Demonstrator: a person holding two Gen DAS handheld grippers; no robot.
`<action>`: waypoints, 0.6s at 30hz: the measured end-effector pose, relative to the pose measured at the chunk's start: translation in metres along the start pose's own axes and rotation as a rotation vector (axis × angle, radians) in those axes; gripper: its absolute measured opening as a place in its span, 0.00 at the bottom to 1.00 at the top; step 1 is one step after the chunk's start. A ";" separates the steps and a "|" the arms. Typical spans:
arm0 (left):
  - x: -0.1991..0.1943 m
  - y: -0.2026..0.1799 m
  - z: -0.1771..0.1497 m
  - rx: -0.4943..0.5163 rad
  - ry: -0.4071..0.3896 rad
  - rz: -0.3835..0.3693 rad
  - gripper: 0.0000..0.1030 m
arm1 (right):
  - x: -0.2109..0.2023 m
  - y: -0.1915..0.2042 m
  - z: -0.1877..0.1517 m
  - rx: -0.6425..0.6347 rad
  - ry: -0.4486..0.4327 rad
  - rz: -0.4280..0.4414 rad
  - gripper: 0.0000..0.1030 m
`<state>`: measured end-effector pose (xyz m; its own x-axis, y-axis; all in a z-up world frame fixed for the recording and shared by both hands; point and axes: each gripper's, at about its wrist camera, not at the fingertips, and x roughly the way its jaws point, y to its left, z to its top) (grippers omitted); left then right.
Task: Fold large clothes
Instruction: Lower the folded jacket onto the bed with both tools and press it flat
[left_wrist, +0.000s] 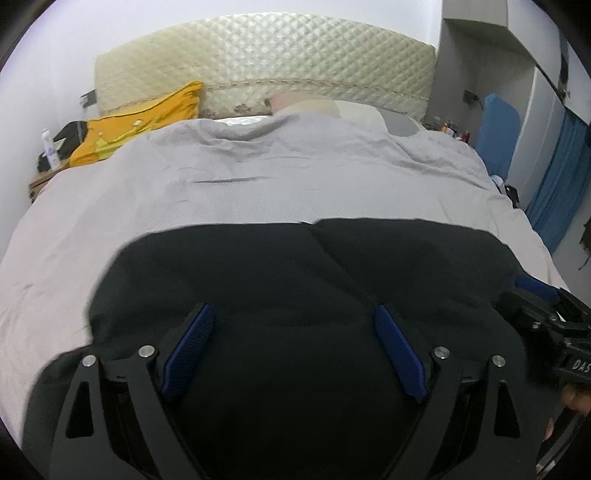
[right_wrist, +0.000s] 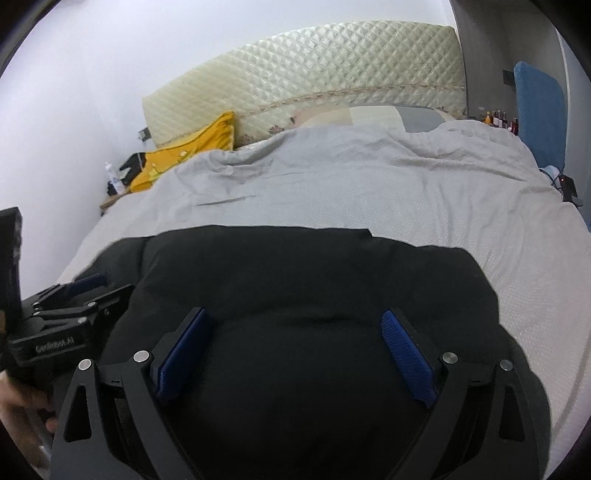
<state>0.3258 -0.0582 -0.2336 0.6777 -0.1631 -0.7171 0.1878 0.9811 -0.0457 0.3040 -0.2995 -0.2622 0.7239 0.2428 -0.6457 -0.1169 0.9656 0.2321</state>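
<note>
A black garment is lying spread on the near part of a bed, on top of a pale grey cover that is stretching away toward a quilted cream headboard. The garment's far edge is running almost straight across the cover, with a small notch near its middle in the left wrist view.

The left gripper is hovering over the garment, pointing down at it, its two blue fingers standing wide apart with nothing pinched between them; only black cloth is showing below the gap. The right gripper is doing the same a little to the side, its blue fingers also spread wide and gripping nothing. Whether either set of fingertips is touching the cloth I cannot tell.

The two tools are working side by side: the right gripper is showing at the right edge of the left wrist view, and the left one is poking in at the left edge of the right wrist view, with part of a hand showing beneath it.

Farther off, a yellow cloth is lying heaped at the head of the bed on the left, next to a white bottle on a bedside stand. A blue panel is standing against the wall on the right.
</note>
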 end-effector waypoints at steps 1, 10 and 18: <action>-0.004 0.002 0.000 -0.001 -0.008 0.009 0.88 | -0.006 -0.002 0.001 -0.002 -0.007 0.002 0.91; -0.026 0.041 0.001 0.019 -0.050 0.167 0.90 | -0.045 -0.029 -0.001 -0.037 -0.088 -0.110 1.00; -0.010 0.057 -0.025 0.002 0.018 0.142 0.90 | -0.034 -0.049 -0.022 -0.031 -0.029 -0.158 1.00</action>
<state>0.3119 0.0023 -0.2459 0.6848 -0.0205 -0.7285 0.0919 0.9941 0.0584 0.2706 -0.3533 -0.2679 0.7541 0.0850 -0.6512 -0.0201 0.9941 0.1065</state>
